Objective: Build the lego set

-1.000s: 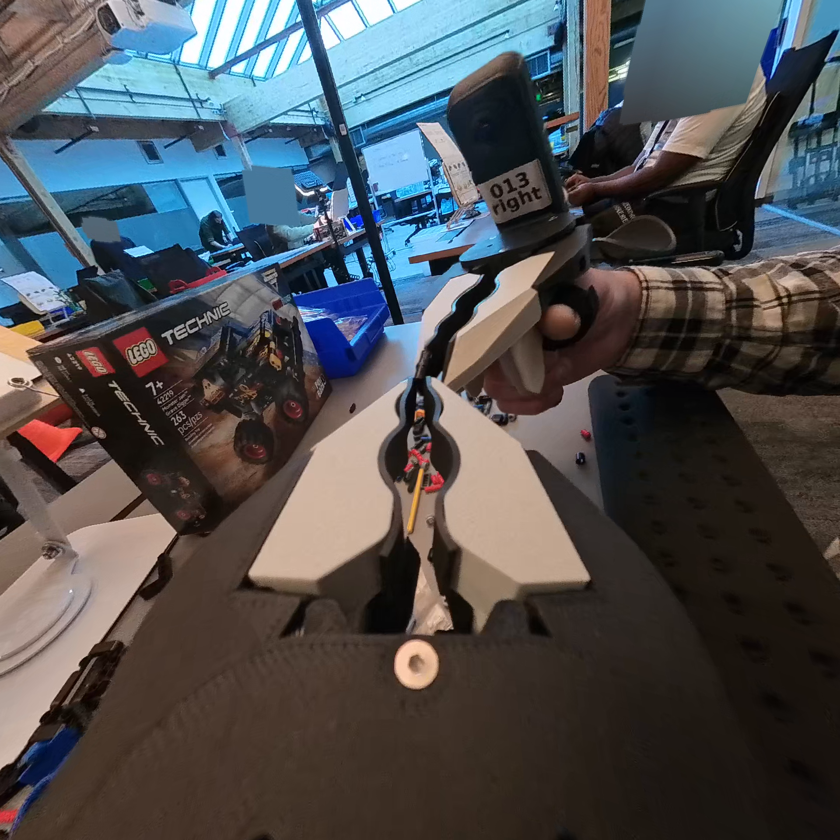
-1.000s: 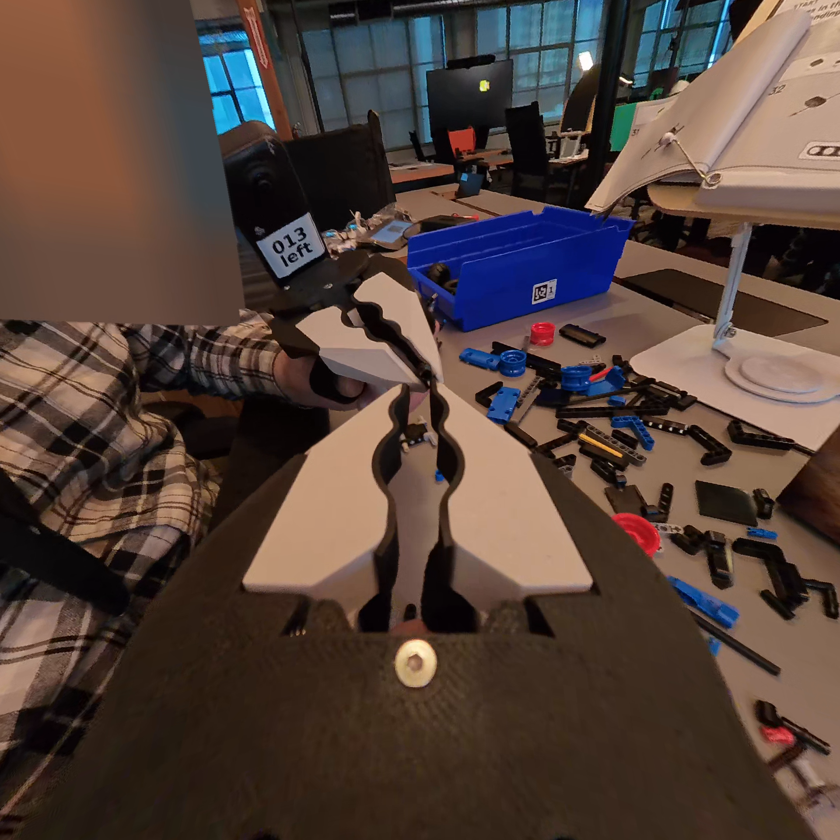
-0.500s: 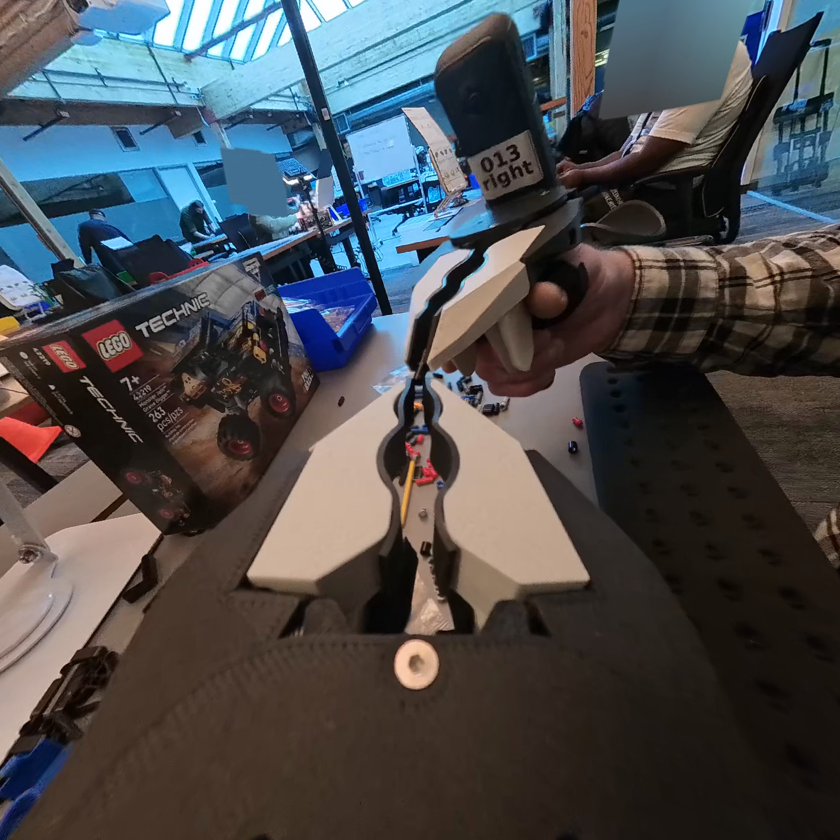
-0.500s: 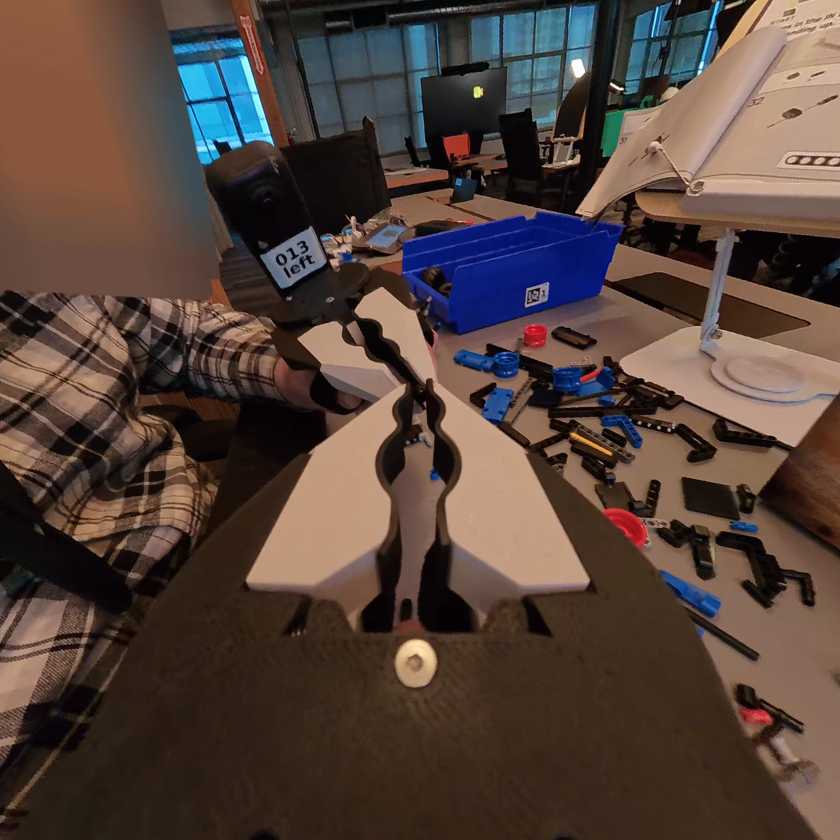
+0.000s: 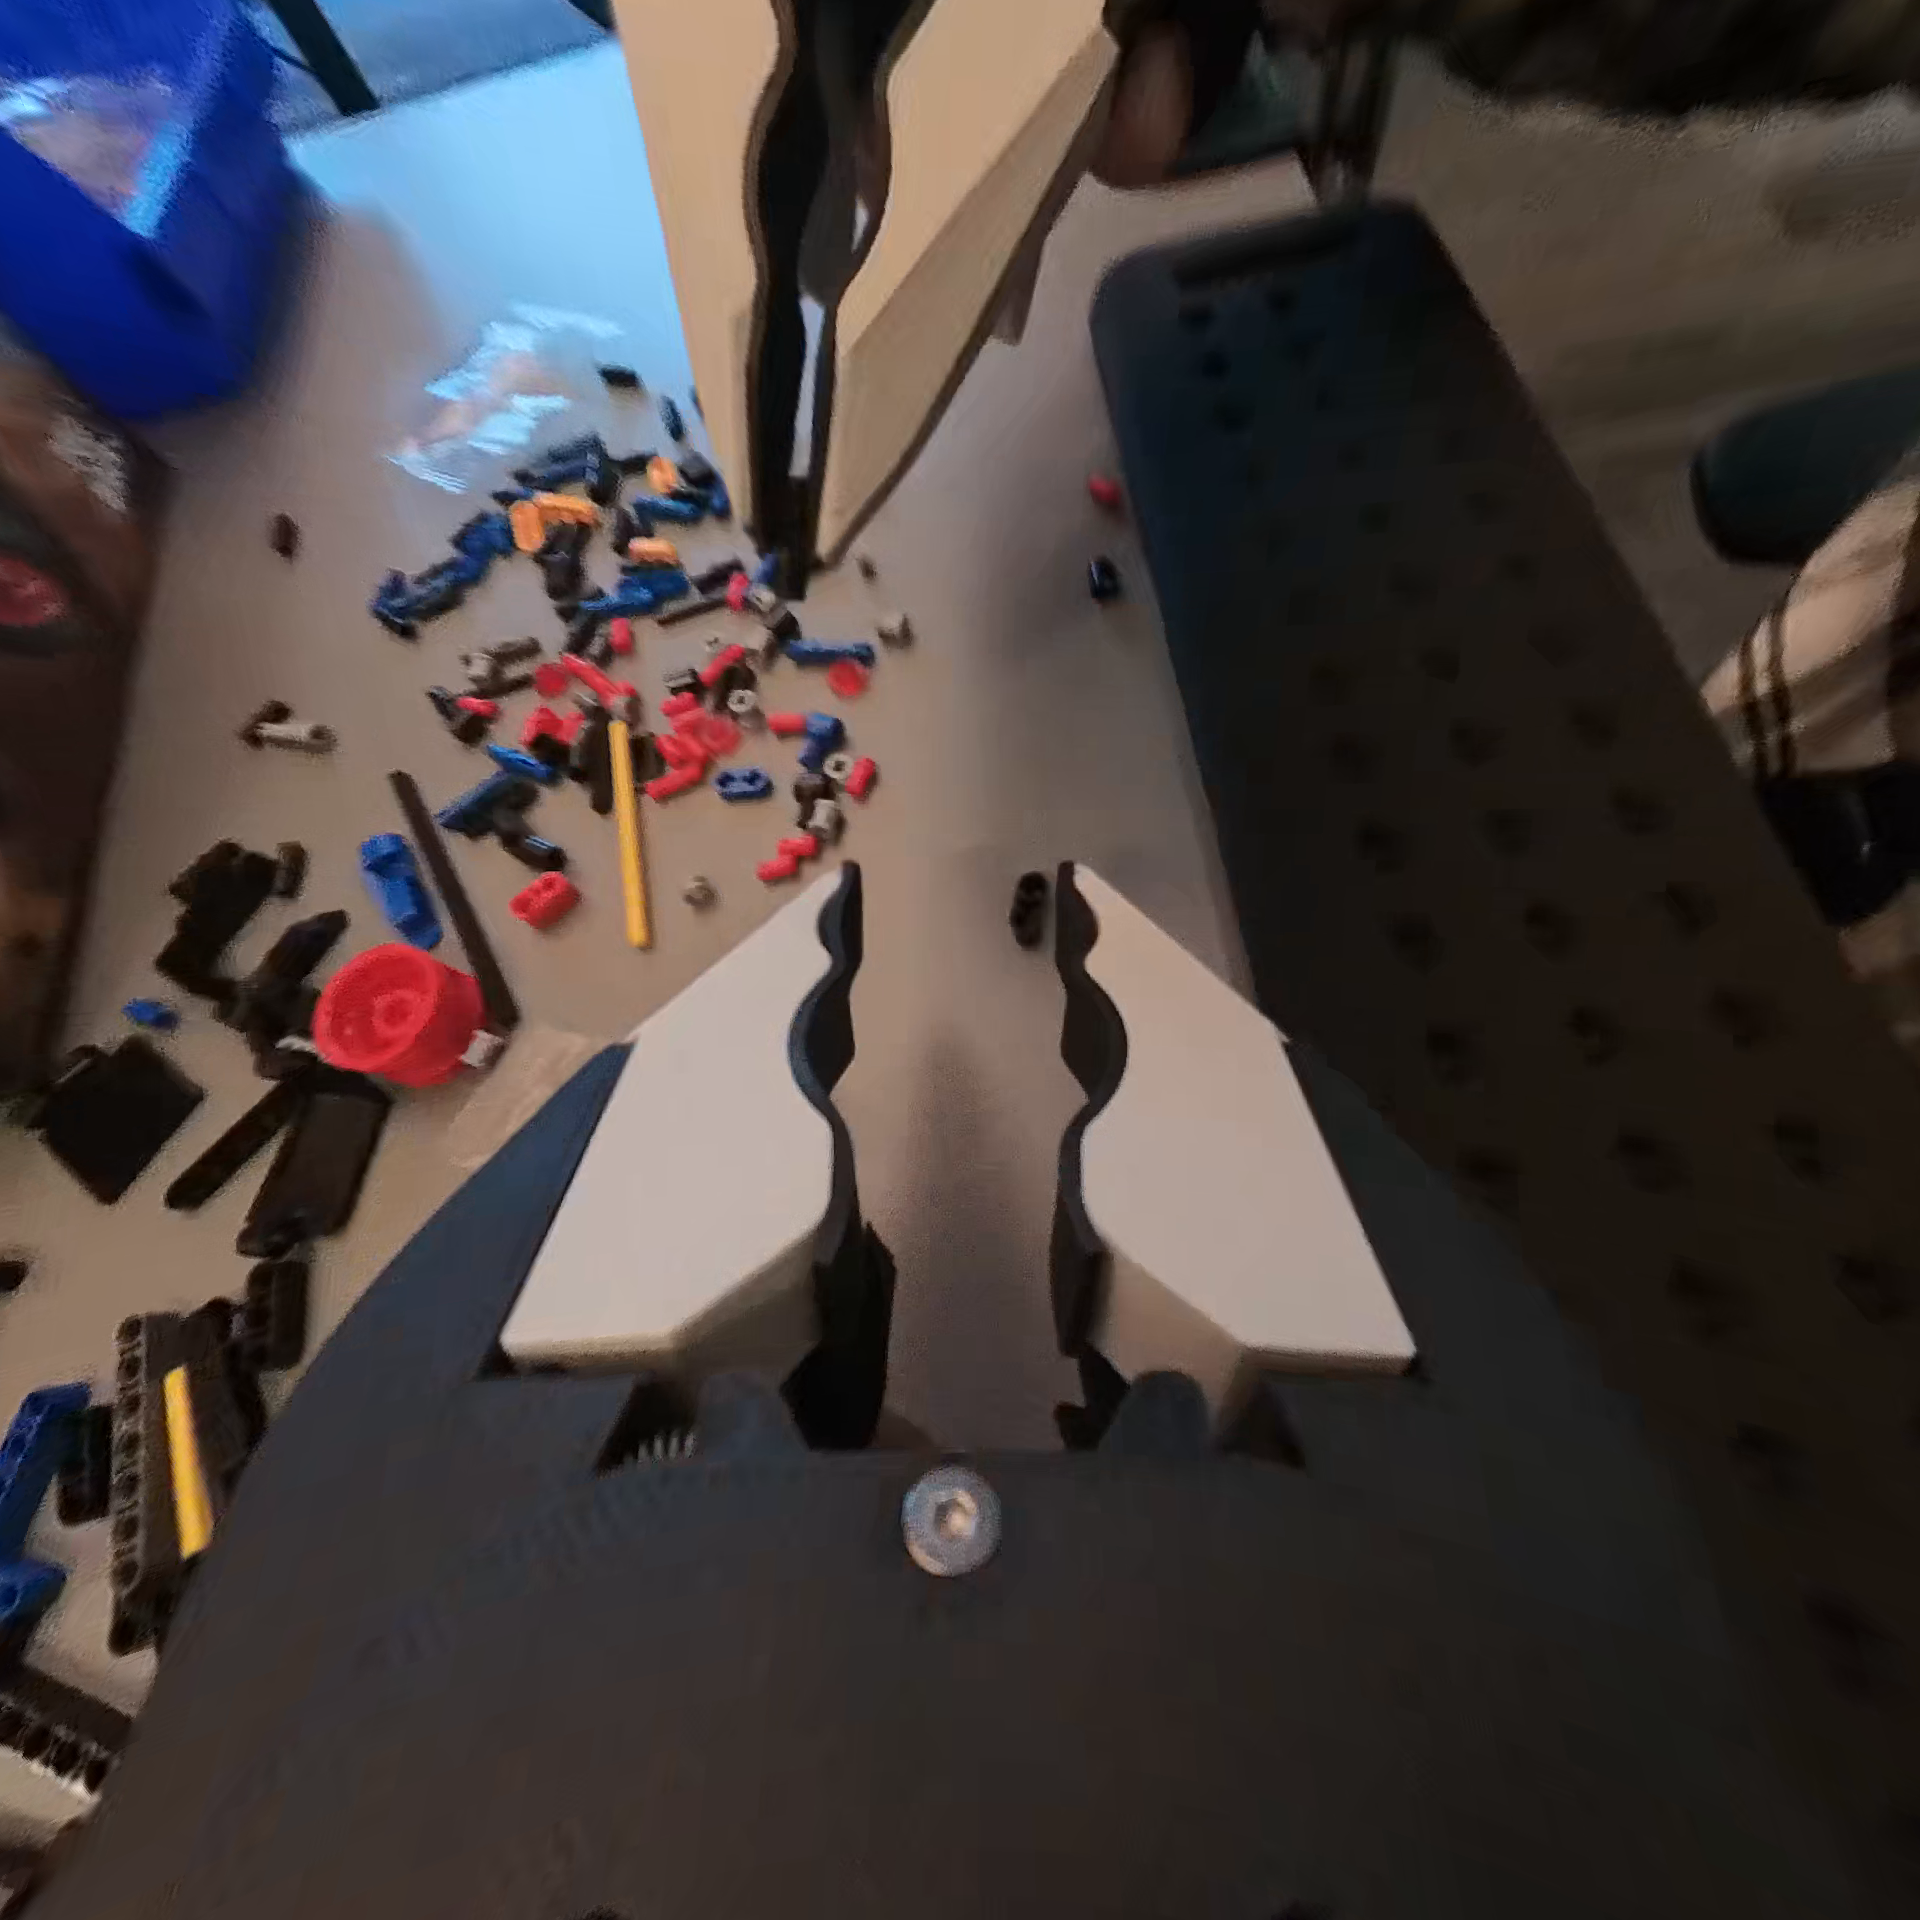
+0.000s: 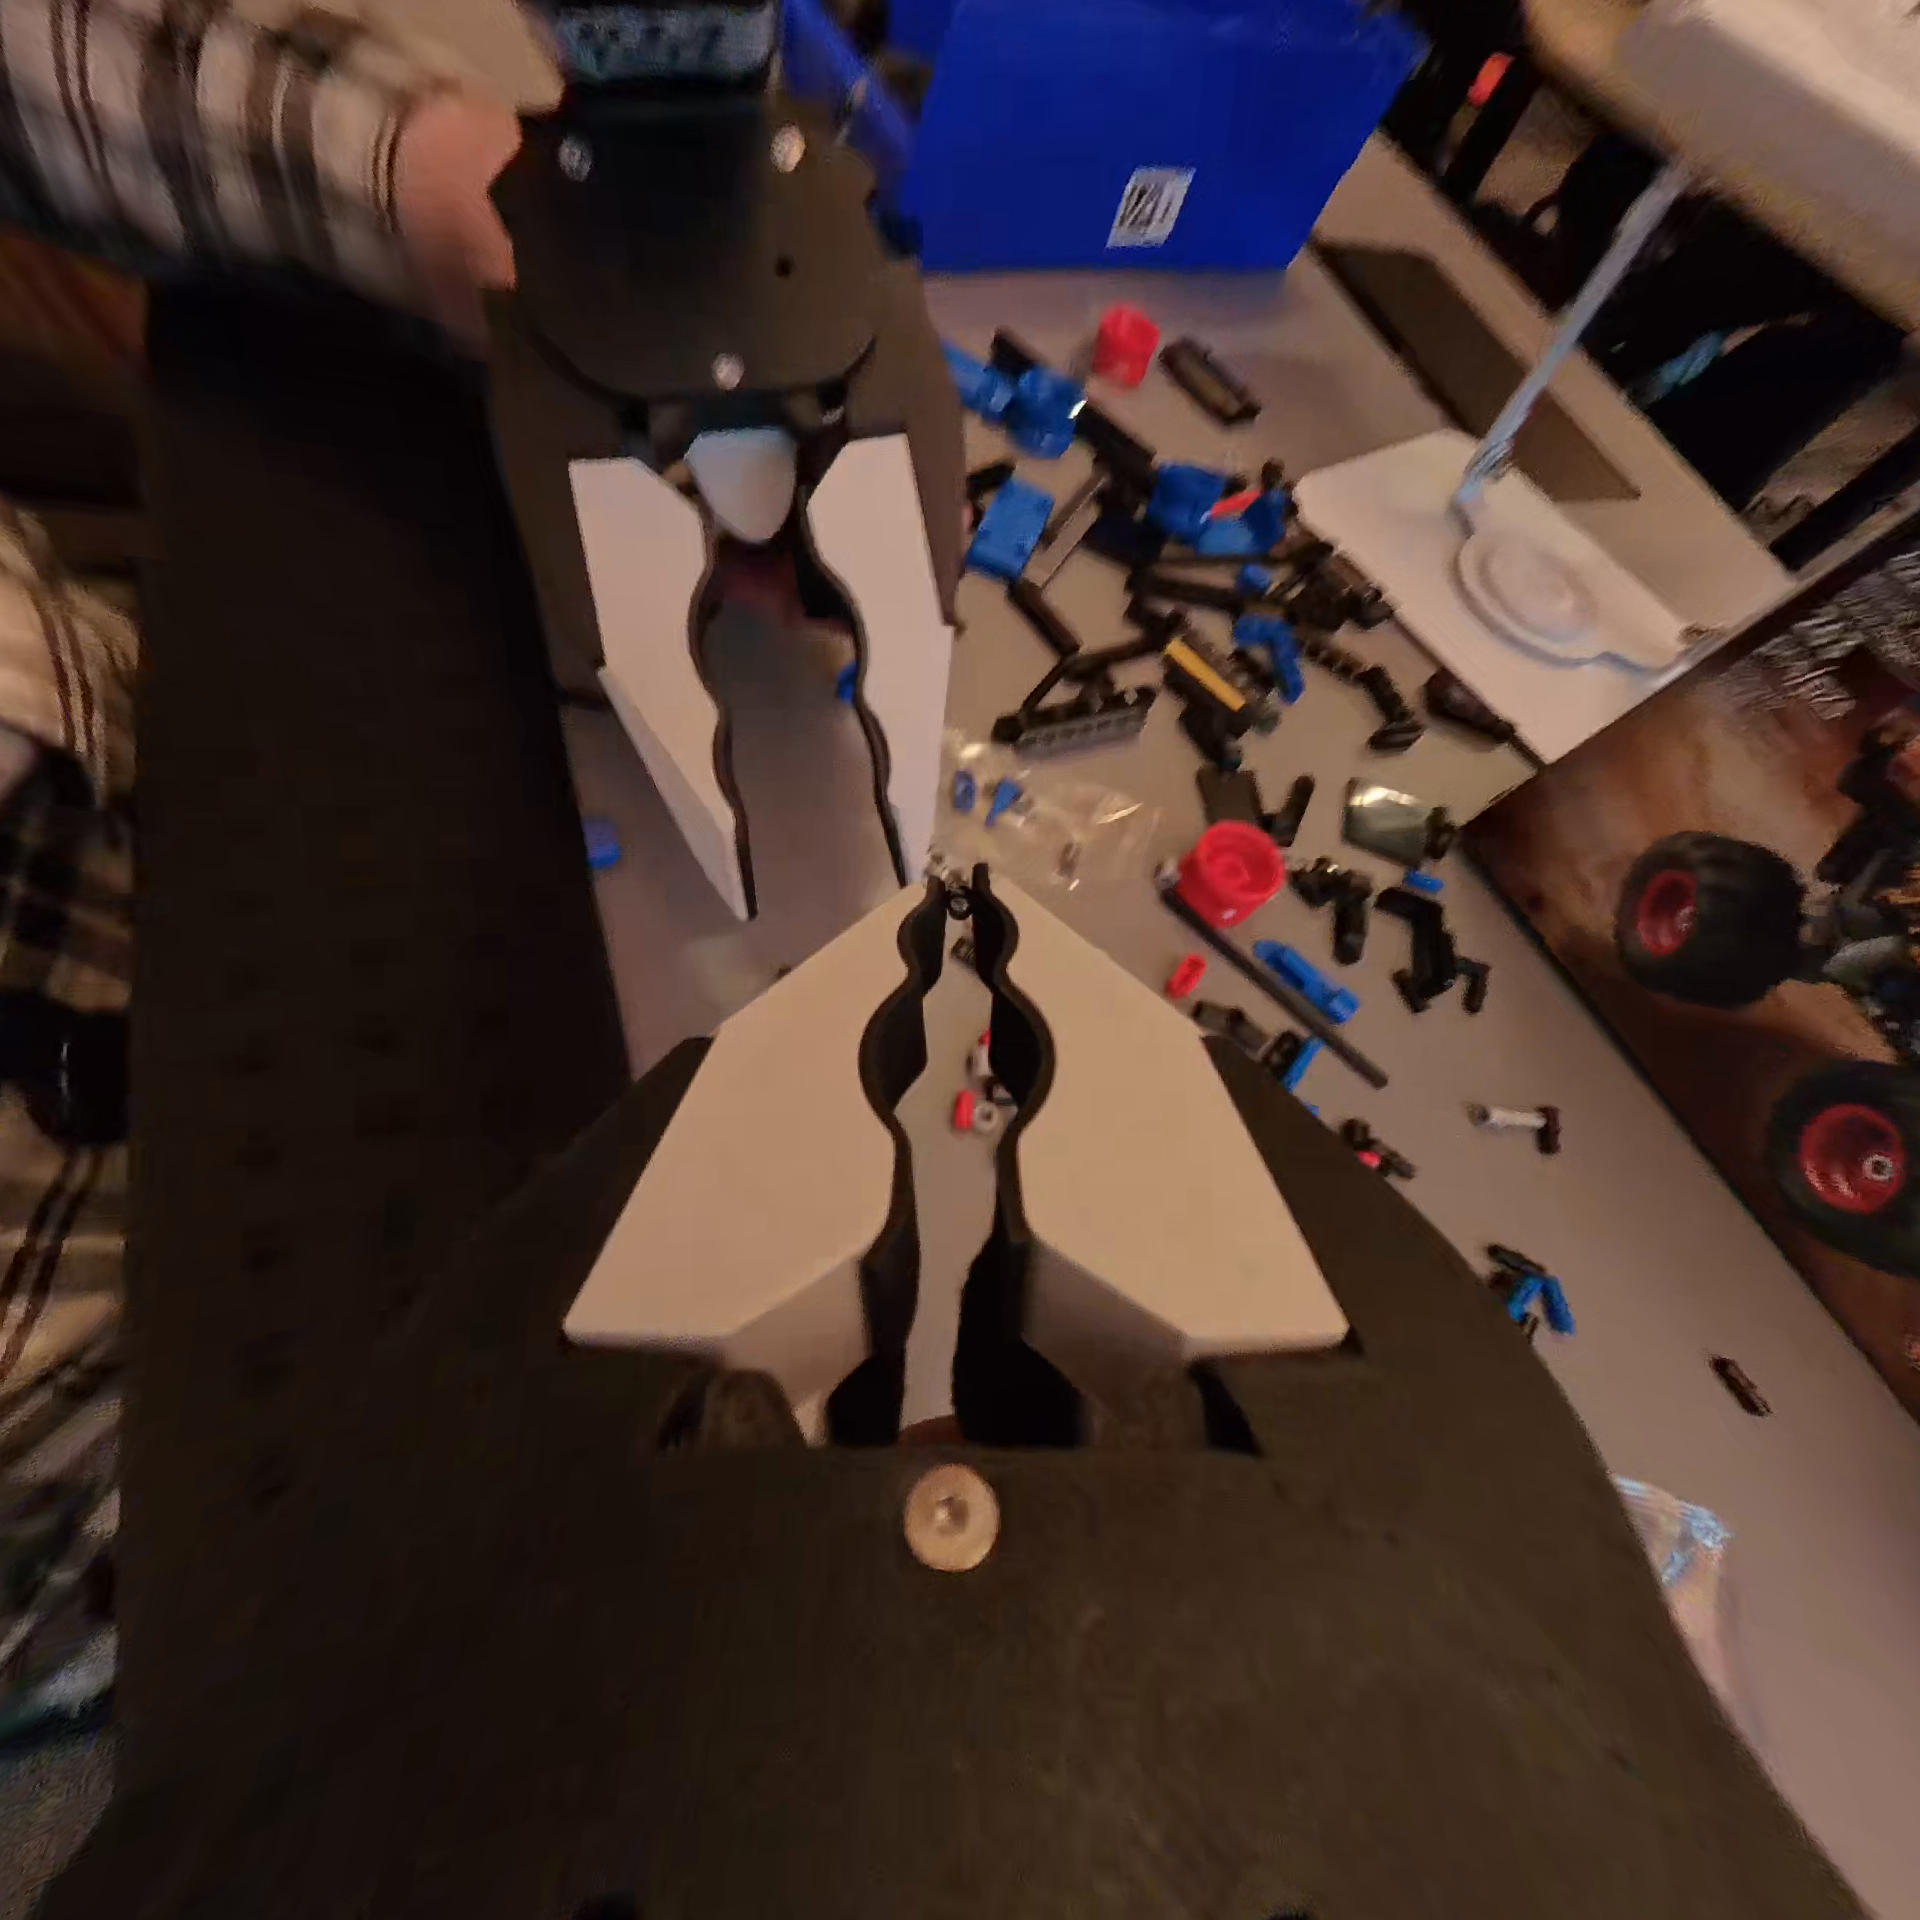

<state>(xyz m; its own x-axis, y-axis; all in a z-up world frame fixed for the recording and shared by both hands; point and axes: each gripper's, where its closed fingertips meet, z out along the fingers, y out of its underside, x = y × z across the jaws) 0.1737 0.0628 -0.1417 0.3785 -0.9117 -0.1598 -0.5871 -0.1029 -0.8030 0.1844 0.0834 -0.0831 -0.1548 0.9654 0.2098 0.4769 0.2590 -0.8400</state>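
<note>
Two grippers hung over a grey table point(image 5: 966, 717) strewn with loose lego pieces point(image 5: 665, 717). The left gripper point(image 5: 958, 894) pointed down at bare tabletop with its fingers spread well apart and nothing between them; a small black piece point(image 5: 1029, 906) lay just beside its right fingertip. To its left sat a red wheel hub point(image 5: 395, 1013), a long black axle point(image 5: 452, 896) and a yellow rod point(image 5: 628, 831), with a dense scatter of red, blue and black bits farther off. The right gripper point(image 6: 960, 902) had its fingers drawn nearly together, and a tiny dark piece point(image 6: 958, 904) sat pinched at the tips, though blur made its shape hard to read. In the left wrist view that gripper came down from the far side with its tips at the far edge of the pile. A dark perforated mat point(image 5: 1455, 790) ran along the right side of the table. In the right wrist view a blue bin point(image 6: 1132, 125) stood at the far edge, a white stand base point(image 6: 1507, 582) lay to the right, and a lego box point(image 6: 1745, 977) with a red-wheeled truck picture stood near right. A clear plastic bag point(image 6: 1049, 810) lay just beyond the right gripper's tips. Both views were smeared by motion.
</note>
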